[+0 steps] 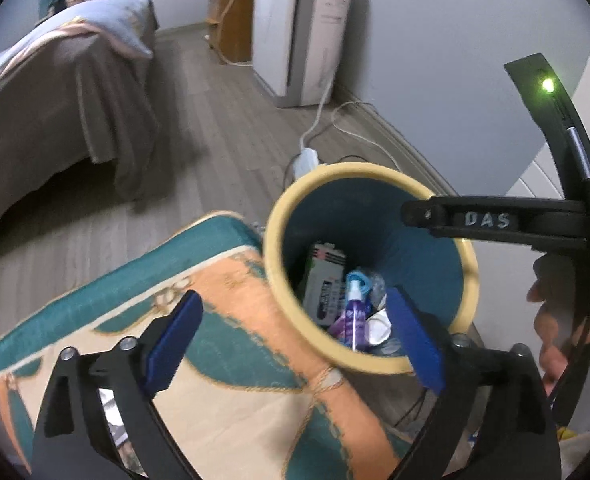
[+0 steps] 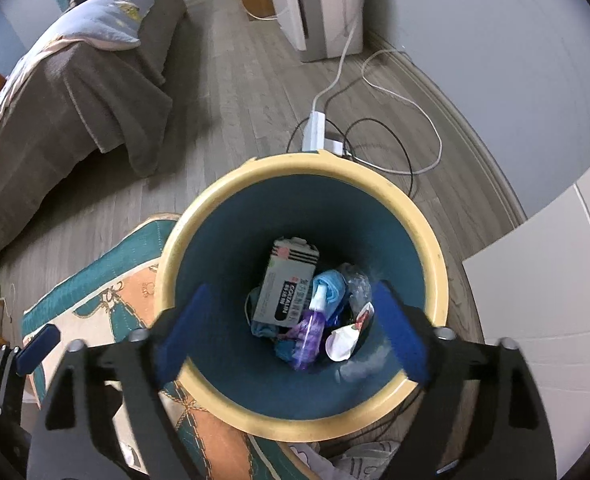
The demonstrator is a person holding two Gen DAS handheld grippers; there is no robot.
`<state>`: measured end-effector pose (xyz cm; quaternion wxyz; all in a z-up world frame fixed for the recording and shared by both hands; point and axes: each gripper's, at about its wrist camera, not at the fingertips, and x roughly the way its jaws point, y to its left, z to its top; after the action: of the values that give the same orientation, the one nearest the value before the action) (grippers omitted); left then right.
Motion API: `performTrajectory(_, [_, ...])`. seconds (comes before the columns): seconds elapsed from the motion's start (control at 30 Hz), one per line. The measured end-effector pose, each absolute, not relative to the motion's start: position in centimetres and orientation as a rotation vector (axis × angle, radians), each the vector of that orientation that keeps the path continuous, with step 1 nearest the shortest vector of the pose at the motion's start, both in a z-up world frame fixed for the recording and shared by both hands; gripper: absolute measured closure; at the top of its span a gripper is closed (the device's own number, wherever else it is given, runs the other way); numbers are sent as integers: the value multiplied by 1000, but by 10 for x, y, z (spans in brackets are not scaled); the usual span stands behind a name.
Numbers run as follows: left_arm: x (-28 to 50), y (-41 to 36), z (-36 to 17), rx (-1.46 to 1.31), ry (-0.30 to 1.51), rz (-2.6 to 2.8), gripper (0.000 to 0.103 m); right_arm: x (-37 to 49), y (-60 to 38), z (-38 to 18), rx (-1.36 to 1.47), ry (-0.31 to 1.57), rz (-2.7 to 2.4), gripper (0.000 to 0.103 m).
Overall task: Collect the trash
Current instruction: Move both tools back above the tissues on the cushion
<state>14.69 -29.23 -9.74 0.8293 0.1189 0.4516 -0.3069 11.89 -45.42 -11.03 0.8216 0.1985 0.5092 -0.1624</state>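
From the left wrist, the left tool (image 1: 295, 340) hangs with fingers apart and empty, the bin (image 1: 279, 256) just ahead. From the right wrist, the right tool (image 2: 291, 332) is spread and empty above the bin (image 2: 375, 178), the spray bottle (image 2: 309, 326) and carton (image 2: 285, 286) lying inside. The drop looks done; next likely means seeking more trash.

The bin (image 2: 295, 420) stands open-topped, its mouth unobstructed from above — only trash piled at the bottom. The rug (image 1: 223, 360) lies against one side, cables (image 2: 395, 148) and a power strip (image 2: 315, 130) crowd the floor behind it, a white panel (image 2: 555, 300) hems the other side. Bare floor (image 1: 199, 128) stretches toward the bed (image 2: 75, 92).
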Motion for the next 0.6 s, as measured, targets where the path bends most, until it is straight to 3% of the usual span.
performTrajectory(0.07, [146, -283, -96, 254, 956, -633, 9, 122, -450, -109, 401, 1080, -333, 6])
performTrajectory(0.6, [137, -143, -77, 148, 946, -358, 7, 131, -386, -85, 272, 1049, -217, 6])
